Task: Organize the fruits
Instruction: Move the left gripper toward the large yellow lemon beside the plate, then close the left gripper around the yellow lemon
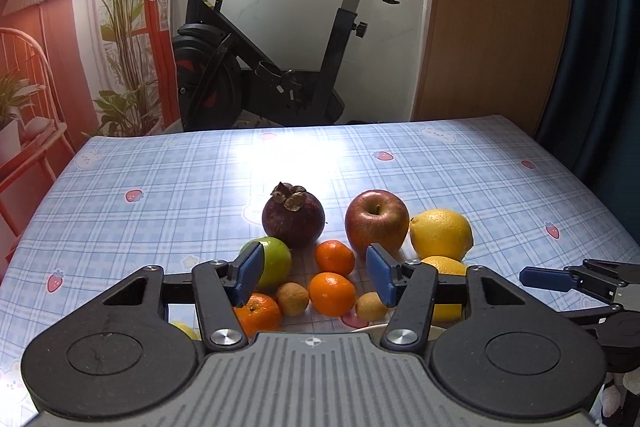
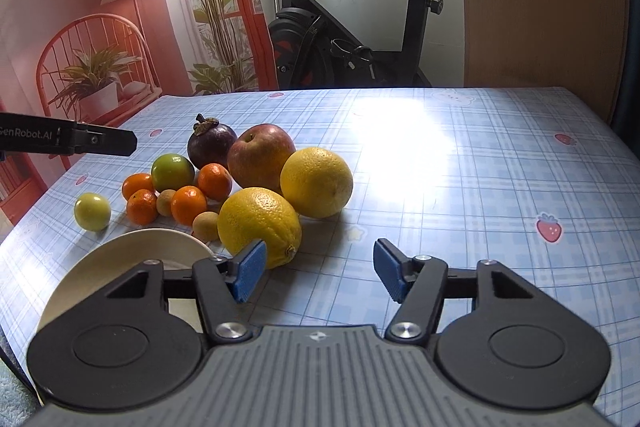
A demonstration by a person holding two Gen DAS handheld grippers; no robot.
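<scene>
A pile of fruit lies on the blue checked tablecloth (image 1: 160, 187): a dark mangosteen (image 1: 293, 213), a red apple (image 1: 376, 221), two lemons (image 1: 440, 233), a green fruit (image 1: 276, 261), several tangerines (image 1: 332, 293) and small brown longans (image 1: 293, 298). My left gripper (image 1: 316, 277) hovers open over the tangerines, its blue pads apart from them. In the right wrist view my right gripper (image 2: 320, 273) stands open over bare cloth, its left pad just beside the near lemon (image 2: 258, 223). A white plate (image 2: 132, 255) sits at the near left, and a small yellow-green fruit (image 2: 92, 211) lies apart.
An exercise bike (image 1: 256, 59) stands beyond the table's far edge, with a wooden panel (image 1: 492, 15) to its right and a printed backdrop (image 1: 60, 47) to its left. The left gripper's finger (image 2: 100, 141) reaches in above the fruit at the left.
</scene>
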